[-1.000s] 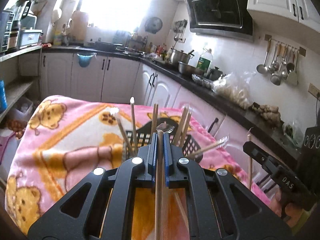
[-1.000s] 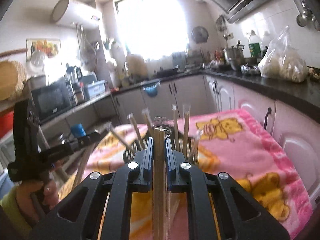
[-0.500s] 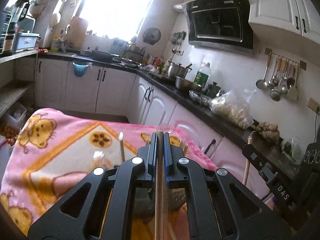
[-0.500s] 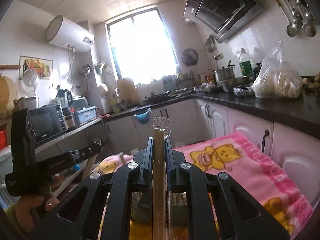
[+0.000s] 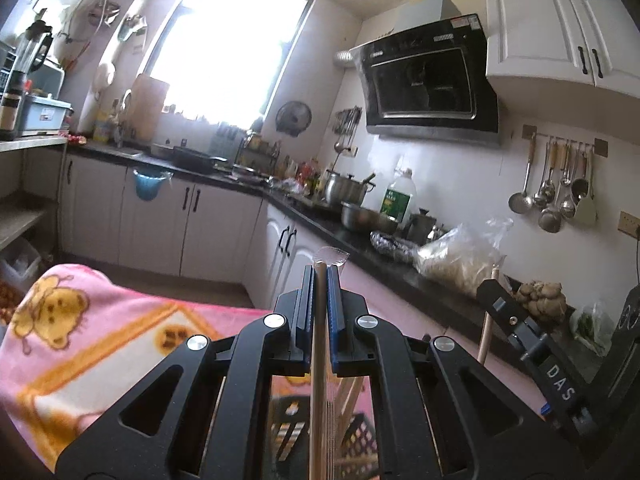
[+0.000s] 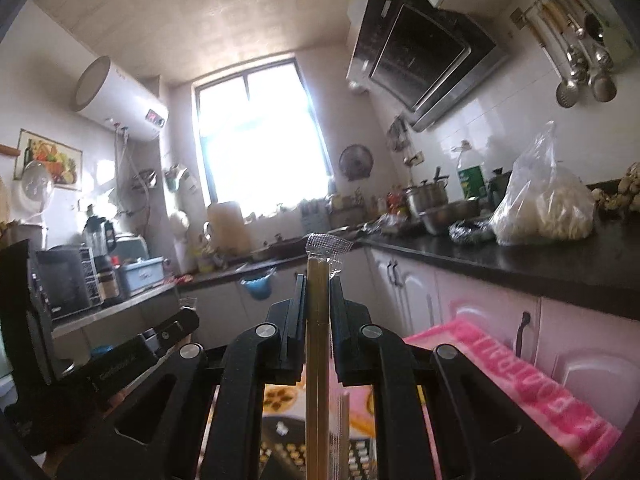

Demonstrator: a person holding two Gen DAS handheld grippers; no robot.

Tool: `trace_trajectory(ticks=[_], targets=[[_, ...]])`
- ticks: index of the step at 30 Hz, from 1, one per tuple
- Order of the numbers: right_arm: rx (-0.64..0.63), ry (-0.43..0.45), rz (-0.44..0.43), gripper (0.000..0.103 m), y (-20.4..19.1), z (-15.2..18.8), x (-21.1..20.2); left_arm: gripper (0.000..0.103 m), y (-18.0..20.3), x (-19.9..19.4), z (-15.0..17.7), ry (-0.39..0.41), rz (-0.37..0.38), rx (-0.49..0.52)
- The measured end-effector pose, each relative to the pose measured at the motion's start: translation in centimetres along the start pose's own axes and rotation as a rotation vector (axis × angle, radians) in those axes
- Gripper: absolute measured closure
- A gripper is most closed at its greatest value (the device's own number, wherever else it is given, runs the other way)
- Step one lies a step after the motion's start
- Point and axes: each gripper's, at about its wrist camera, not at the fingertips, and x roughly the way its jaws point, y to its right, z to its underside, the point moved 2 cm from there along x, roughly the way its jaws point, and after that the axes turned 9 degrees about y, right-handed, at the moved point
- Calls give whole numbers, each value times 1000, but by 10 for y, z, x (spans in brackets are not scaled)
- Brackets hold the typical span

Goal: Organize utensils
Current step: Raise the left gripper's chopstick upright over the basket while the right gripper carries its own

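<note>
Black slotted basket [image 5: 360,432] mostly hidden behind left gripper [image 5: 320,276] body, blurred through frame gaps; contents unreadable. Lower end of wrapped chopsticks [image 5: 318,360] cut off by bottom edge. Same in right wrist view: basket [image 6: 280,452] glimpsed only through openings in right gripper [image 6: 318,280], chopstick pair [image 6: 317,340] running off bottom. Pink blanket [image 5: 80,344] smeared by motion blur, cut by left edge. Hanging ladles [image 5: 560,192] too small to count.

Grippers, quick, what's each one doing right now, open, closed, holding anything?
Left gripper: closed on a thin wooden chopstick in a clear plastic wrapper.
Right gripper: closed on a clear-wrapped pair of wooden chopsticks.
</note>
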Motion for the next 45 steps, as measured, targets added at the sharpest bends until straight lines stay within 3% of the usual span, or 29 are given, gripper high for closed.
trace_trajectory(ticks=[7,22,27,38,45], targets=[[-5,78,84,92,12,4,14,102,-1,19,6,30,1,-7],[-48,139,126,92,15,25,34,102,-5,50,15,109,4,-8],[-66,161,140,92,15,31,38,102,2,58,27,129,4,61],[-54,149,164,92,26,51,42,102,-11,63,38,113,-6,42],[-23,84,151,89,35,61,37,101,-17,64,40,86,8,19]])
